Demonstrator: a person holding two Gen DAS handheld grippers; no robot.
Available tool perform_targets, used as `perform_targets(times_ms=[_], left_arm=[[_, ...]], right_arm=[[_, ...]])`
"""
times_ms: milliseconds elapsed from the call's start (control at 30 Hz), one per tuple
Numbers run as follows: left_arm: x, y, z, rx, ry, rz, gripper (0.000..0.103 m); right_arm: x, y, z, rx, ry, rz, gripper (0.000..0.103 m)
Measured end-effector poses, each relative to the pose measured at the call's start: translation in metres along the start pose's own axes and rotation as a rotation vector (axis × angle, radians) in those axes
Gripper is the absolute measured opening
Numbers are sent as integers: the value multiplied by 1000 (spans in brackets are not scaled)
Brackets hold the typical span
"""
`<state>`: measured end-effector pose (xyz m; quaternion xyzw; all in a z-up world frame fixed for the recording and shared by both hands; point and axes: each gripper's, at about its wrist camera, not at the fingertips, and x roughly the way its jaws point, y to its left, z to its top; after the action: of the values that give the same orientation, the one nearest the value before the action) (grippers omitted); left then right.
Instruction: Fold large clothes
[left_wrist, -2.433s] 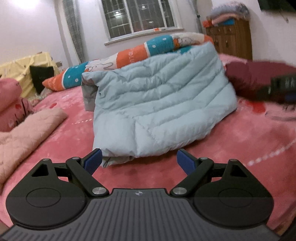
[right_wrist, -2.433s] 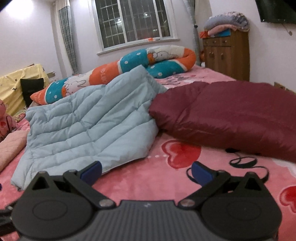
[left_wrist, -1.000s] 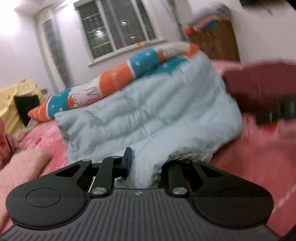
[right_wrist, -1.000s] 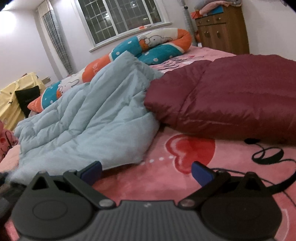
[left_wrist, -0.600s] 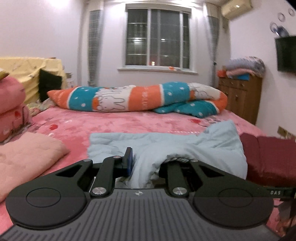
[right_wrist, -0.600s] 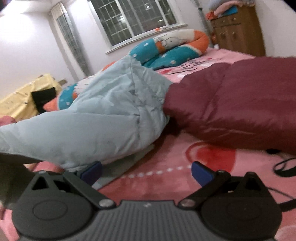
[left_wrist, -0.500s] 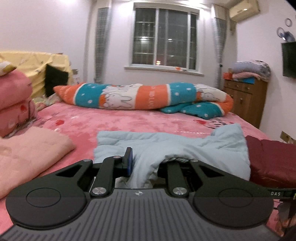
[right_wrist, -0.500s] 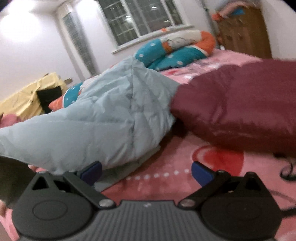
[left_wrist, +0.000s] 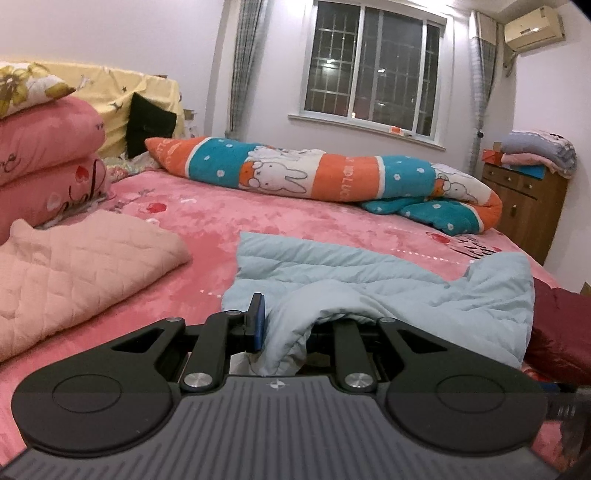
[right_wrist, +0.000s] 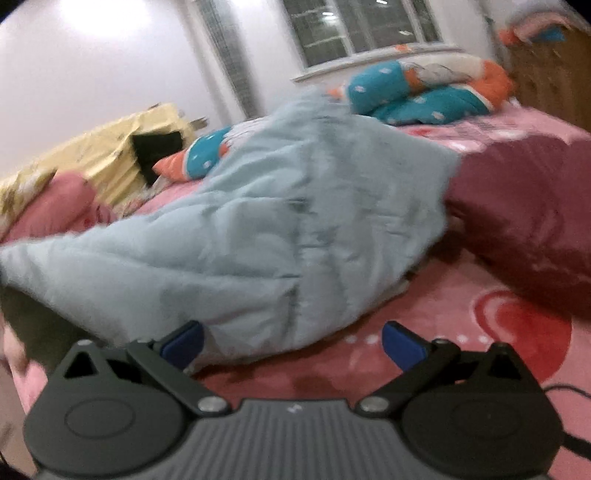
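Folding looks barely begun, judging by how the clothes lie on the bed (left_wrist: 295, 218). At far left of the left wrist view a quilted peach piece (left_wrist: 74, 258) sits in a loose, roughly folded heap below the stacked pink pillows (left_wrist: 48, 162); whether it counts as finished I cannot tell. Toward the middle, the pale blue padded jacket (left_wrist: 369, 269) is spread on the pink cover, bunched and rumpled, not squared into any neat shape. The left tool (left_wrist: 291, 325) is clamped on that jacket: its jaws stand nearly together, with a fold of the blue fabric pinched between them and draping over the right one. From the right wrist view, which is blurred, the jacket's near side is raised off the bed in a tented slope toward the left, so the fold in hand seems to be half made at most.

Further right, the right tool (right_wrist: 291, 343) has its jaws spread wide and grips nothing; the jacket's lower edge (right_wrist: 258, 343) lies just beyond its left fingertip (right_wrist: 184, 343), and bare bed lies between the fingers. At far right, a dark red padded garment (right_wrist: 524, 214) lies against the blue jacket's side, unfolded and untouched, so it is likely left to do.
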<state>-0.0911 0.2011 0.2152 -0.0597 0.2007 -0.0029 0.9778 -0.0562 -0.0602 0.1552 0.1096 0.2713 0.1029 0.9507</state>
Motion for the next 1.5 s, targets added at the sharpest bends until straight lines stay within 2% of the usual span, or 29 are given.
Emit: perform_targets(times_ms=[167,233,333,533,567,700,767,800,867,967,1067,1233,1500], left_arm=[[-1,3,3,-11,-10,3,20],[-2,4,5,-19,-17,-1,20],[-2,5,4,-20,-22,-4,20],[0,11,9,-26,-25,-13,20],[0,11,8,-23,-25,-12,20],[0,13,6,-12,-27,1,20],[0,14,4,-17,-26,3,20],[-1,13,3,-22,-25,2,20],[-5,12,3,-32,-29,-3,19],[-18,8,9,-26,-57,-15,18],[-35,5,19,-15,-92,-27,18],[-72,2,36,-3,-167,-51,17],[-158,-2,70,6,-331,-114,17]], right_arm=[[-1,49,-18,-331,-38,-21,102],[4,63,-27,-441,-57,-90,102],[11,71,-36,-516,-84,-151,100],[34,82,-42,-633,-219,-304,100],[38,82,-43,-648,-231,-321,96],[30,78,-38,-632,-303,-318,76],[31,74,-35,-648,-305,-328,55],[29,71,-32,-639,-298,-322,50],[26,68,-22,-611,-302,-305,29],[9,69,0,-539,-339,-270,12],[-13,71,16,-481,-374,-243,7],[-63,81,40,-414,-451,-225,5],[-153,102,77,-306,-603,-178,4]])
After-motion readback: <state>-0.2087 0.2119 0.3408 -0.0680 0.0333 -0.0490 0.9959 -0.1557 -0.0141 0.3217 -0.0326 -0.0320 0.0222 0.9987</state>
